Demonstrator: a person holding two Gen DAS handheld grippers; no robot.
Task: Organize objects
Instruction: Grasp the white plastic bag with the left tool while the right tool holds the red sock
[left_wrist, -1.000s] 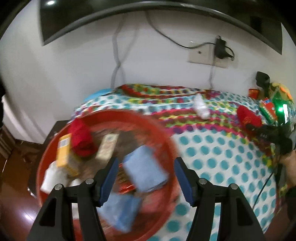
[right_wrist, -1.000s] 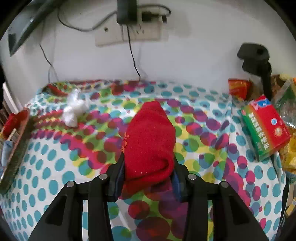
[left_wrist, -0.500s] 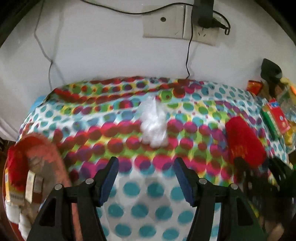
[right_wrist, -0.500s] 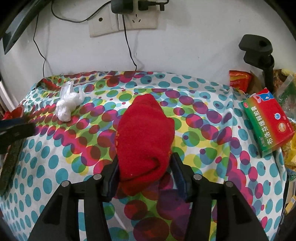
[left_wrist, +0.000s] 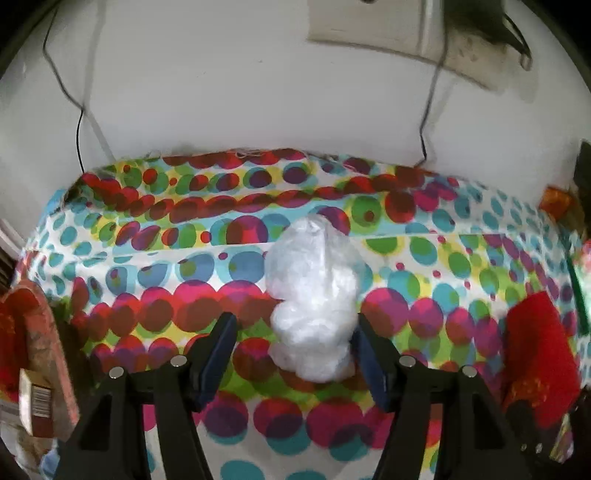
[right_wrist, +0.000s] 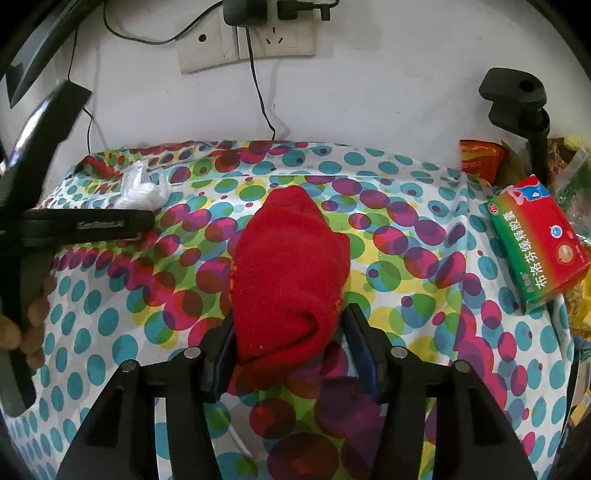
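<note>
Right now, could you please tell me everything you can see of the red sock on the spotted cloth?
The red sock is thick, fuzzy knit, folded into a plump bundle, with small yellow marks along one edge. It lies flat on the dotted tablecloth, one end pointing toward the wall. Its near end sits between the fingers of the right gripper, whose jaws are opening. In the left wrist view it shows at the right edge.

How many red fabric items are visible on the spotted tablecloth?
1 on the cloth: a red fuzzy sock lies between the right gripper fingers, whose jaws are opening. A second red item sits in the red basket at left; others may be hidden there.
</note>
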